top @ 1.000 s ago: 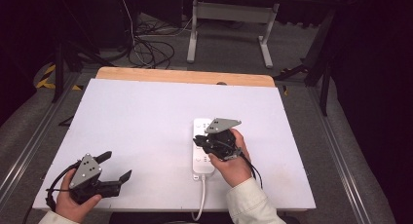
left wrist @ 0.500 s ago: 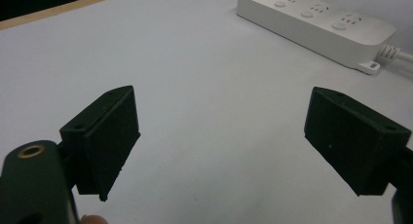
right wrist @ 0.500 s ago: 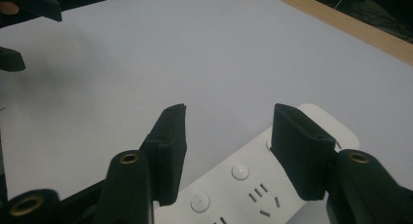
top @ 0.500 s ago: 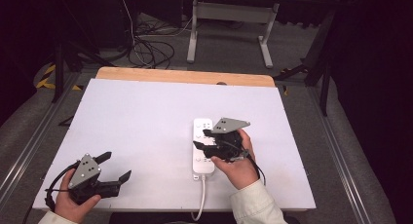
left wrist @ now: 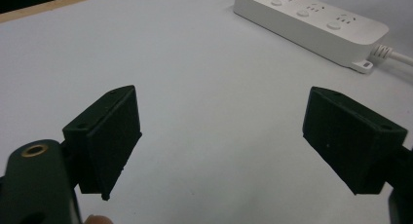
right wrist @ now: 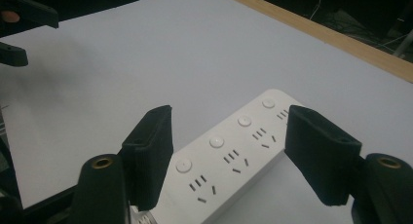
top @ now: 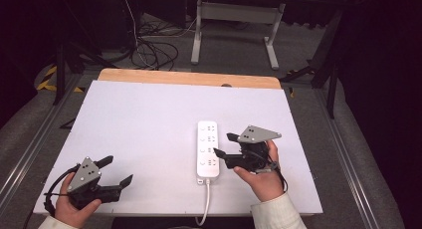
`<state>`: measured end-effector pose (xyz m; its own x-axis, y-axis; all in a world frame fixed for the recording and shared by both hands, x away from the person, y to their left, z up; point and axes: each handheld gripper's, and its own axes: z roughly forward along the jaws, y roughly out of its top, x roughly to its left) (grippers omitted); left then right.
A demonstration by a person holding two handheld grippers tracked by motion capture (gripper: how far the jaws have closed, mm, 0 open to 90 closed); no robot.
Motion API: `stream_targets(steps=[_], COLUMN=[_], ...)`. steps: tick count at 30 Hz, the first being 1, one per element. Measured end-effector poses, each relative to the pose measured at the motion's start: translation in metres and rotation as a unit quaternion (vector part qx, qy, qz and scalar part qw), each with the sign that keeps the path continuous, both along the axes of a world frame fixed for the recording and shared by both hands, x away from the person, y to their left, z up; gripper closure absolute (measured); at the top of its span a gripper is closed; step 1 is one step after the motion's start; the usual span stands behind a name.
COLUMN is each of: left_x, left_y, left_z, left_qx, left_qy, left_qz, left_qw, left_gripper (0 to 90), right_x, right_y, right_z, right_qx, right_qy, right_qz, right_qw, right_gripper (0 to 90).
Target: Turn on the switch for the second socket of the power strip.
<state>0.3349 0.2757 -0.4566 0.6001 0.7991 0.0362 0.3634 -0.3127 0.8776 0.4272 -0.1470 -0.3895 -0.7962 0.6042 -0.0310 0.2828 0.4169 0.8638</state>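
A white power strip (top: 208, 149) with several sockets and buttons lies on the white table top (top: 144, 119), its cord (top: 205, 204) running to the near edge. My right gripper (top: 225, 145) hovers just right of the strip, tips pointing at it. Its jaws have just been opening and stand wide, pressing on nothing. In the right gripper view the strip (right wrist: 243, 136) lies past the right gripper (right wrist: 234, 156). My left gripper (top: 118, 170) rests open at the near left corner. In the left gripper view, the left gripper (left wrist: 224, 146) holds nothing and the strip (left wrist: 311, 19) lies far off.
A wooden strip (top: 189, 78) borders the table's far edge. Beyond it are floor cables (top: 154, 50) and a grey metal stand (top: 236, 20). Metal rails run along both sides of the table. The left gripper (right wrist: 19, 29) appears far off in the right gripper view.
My right gripper has drawn back to the right, off the power strip, and its jaws have spread from nearly shut to wide. The left gripper has stayed put.
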Motion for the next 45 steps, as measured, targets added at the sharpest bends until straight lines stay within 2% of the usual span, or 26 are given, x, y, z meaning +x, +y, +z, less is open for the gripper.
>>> stream_targets(steps=[8, 13, 17, 21, 24, 29, 31, 45], left_x=[-0.002, -0.003, -0.003, -0.003, -0.004, -0.005, -0.005, -0.008], left_y=[0.003, 0.005, 0.005, 0.006, 0.006, 0.006, 0.006, 0.007], left_z=[0.002, 0.002, 0.003, 0.002, 0.002, 0.003, 0.002, 0.000], left_qx=[-0.008, -0.012, -0.013, -0.017, -0.012, -0.004, -0.008, 0.000], left_qy=[0.005, 0.009, 0.008, 0.007, 0.010, 0.002, 0.003, -0.009], left_qz=[0.004, 0.000, -0.001, -0.002, -0.008, -0.008, -0.007, -0.001], left_qw=[0.9999, 0.9999, 0.9999, 0.9998, 0.9999, 1.0000, 0.9999, 1.0000], left_gripper=[14.3, 14.6, 14.5, 13.4, 13.3, 13.3, 13.3, 13.0], right_x=[-0.009, -0.012, -0.014, -0.017, -0.019, -0.021, -0.022, -0.027], right_y=[-0.028, -0.041, -0.050, -0.057, -0.062, -0.072, -0.075, -0.094], right_z=[-0.008, -0.019, -0.027, -0.033, -0.039, -0.048, -0.052, -0.081], right_qx=[0.016, 0.003, 0.008, 0.009, 0.005, 0.011, 0.007, -0.010], right_qy=[0.004, 0.005, 0.012, 0.010, 0.007, 0.014, 0.016, 0.055], right_qz=[-0.015, -0.022, -0.029, -0.028, -0.029, -0.034, -0.035, -0.060], right_qw=[0.9997, 0.9997, 0.9995, 0.9995, 0.9995, 0.9993, 0.9992, 0.9966], right_gripper=[34.1, 34.0, 33.8, 33.7, 33.6, 33.2, 33.8, 33.9])
